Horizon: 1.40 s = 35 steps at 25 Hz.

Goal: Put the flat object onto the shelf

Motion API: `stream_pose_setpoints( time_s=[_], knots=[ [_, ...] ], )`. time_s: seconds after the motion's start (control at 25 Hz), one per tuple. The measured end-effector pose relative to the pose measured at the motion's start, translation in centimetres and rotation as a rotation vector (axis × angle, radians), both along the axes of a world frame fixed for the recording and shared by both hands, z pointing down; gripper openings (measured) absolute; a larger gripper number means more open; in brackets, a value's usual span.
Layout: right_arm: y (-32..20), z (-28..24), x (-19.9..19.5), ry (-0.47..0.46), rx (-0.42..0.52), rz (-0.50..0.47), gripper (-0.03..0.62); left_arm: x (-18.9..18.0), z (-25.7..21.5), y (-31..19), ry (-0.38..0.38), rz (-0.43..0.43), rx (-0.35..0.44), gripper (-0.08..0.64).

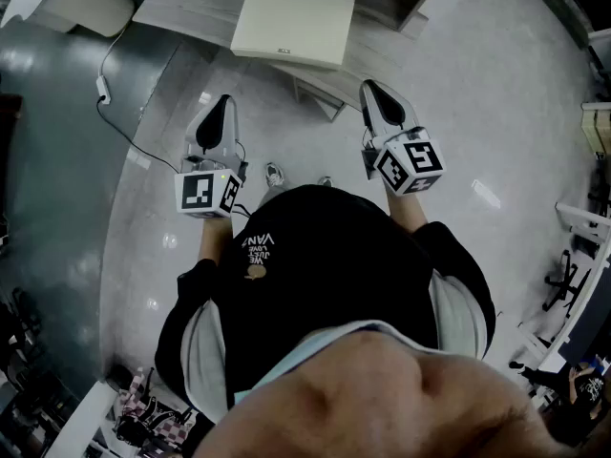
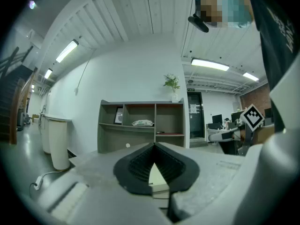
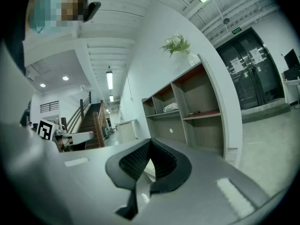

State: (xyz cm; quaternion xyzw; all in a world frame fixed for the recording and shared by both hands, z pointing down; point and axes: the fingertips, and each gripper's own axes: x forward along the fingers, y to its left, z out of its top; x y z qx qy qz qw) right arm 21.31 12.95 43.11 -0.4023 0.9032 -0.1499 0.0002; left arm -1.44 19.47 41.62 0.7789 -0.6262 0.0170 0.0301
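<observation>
Two tools: left tool (image 1: 224,101) and right tool (image 1: 372,88), each pressed together, empty. One flat object (image 1: 294,27) ahead between them (lying on surface (image 1: 191,3)). One shelf (image 2: 140,125) beyond.

Black shirt (image 1: 344,256) with pale printed lettering (image 1: 260,246)

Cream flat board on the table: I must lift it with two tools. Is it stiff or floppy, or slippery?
The board probably stays stiff: its edges run straight. Its smooth face may slip. It looks thin, so likely light.
</observation>
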Motion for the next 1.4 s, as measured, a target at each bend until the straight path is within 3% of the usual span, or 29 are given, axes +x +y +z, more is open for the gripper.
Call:
stream_pose_setpoints(
  time_s=[0.68,1.4],
  knots=[
    [-1.1,-0.6,-3.0,-0.05,-0.013,0.06,-0.002,-3.5,0.3,-1.6,0.014,0.052,-0.008,0.002],
    [-1.4,-0.6,-9.9,-0.058,-0.022,0.21,-0.002,-12.6,1.1,-4.7,0.012,0.174,-0.028,0.002]
  ],
)
